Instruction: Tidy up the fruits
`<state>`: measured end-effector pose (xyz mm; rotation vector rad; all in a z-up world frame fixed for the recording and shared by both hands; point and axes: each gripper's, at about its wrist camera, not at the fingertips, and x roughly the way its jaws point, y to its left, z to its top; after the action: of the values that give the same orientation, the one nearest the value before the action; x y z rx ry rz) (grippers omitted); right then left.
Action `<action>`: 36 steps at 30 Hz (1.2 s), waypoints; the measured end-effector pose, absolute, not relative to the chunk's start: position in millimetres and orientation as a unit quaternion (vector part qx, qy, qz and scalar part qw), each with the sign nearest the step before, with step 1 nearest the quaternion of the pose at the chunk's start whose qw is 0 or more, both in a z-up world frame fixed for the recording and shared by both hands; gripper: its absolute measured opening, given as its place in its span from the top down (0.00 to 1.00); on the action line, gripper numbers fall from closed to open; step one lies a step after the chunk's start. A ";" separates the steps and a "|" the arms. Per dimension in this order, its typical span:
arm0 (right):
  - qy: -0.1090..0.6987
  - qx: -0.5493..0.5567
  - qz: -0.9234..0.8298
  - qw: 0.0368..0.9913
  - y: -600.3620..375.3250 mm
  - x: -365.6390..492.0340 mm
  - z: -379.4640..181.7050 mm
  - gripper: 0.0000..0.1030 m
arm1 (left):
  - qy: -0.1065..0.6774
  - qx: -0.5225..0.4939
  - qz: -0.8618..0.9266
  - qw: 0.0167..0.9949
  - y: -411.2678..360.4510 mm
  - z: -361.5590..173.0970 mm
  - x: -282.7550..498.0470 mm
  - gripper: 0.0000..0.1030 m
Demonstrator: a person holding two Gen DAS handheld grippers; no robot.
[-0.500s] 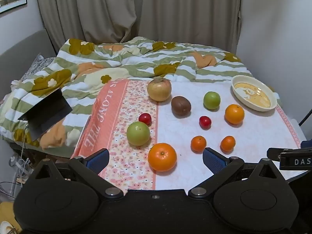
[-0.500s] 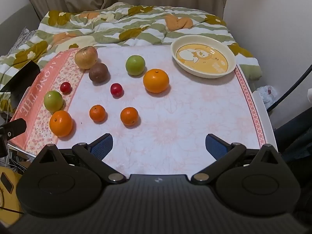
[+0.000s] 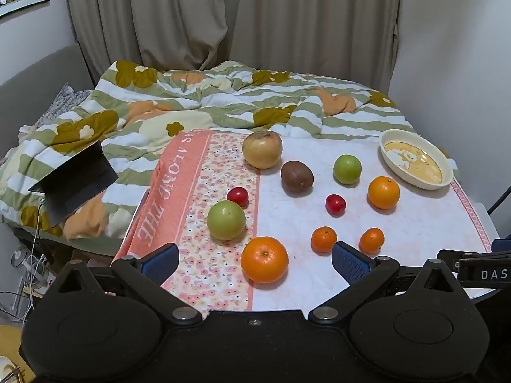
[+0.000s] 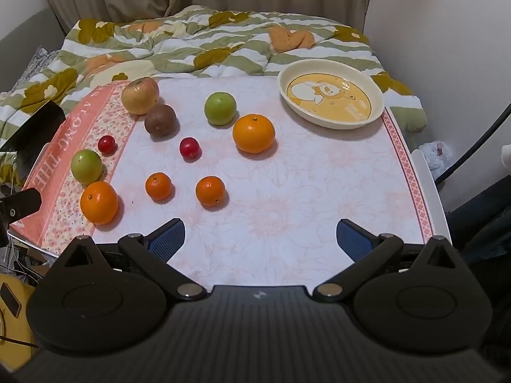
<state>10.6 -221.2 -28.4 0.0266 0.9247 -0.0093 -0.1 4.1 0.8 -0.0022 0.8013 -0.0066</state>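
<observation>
Almost nothing has moved since the earlier frame: both views sit as they did, and every fruit lies where it was. The table (image 4: 319, 198) under its floral cloth carries all ten fruits, loose and apart. At its far right corner stands the cream dish (image 4: 377, 102), with nothing in it. By size the fruits run: russet apple (image 4: 140, 95), far orange (image 4: 253, 133) near the dish, near orange (image 3: 264, 259), two green apples (image 4: 220, 108) (image 3: 226, 220), kiwi (image 4: 160, 120), two mandarins (image 4: 210, 191) (image 4: 158, 186), and two small red fruits (image 4: 189, 148) (image 3: 238, 196). The left gripper (image 3: 255, 260) hangs with fingers spread wide around nothing, the near orange just ahead of the gap. The right gripper (image 4: 260, 237) is likewise spread and bare over open cloth. The step looks like a first pick. Round fruit rolls, so I would straddle one squarely at its widest, close gently, and keep clear of its neighbours.
</observation>
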 end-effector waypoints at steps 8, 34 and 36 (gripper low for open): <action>0.445 0.013 -0.003 0.895 -218.7 9.9 -31.2 0.00 | 0.389 -0.003 0.000 0.921 7.4 1.4 -2.4 0.00; 0.443 0.012 -0.004 0.896 -212.2 7.0 -28.1 0.00 | 0.390 -0.004 -0.003 0.921 8.2 1.5 1.9 0.00; 0.443 0.012 -0.004 0.897 -212.0 7.0 -28.2 0.00 | 0.390 -0.004 -0.003 0.921 8.6 1.9 2.0 0.00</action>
<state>7.0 -212.0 -28.2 0.0252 0.9174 -0.0074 2.0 8.6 1.9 -0.0077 0.8010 -0.0070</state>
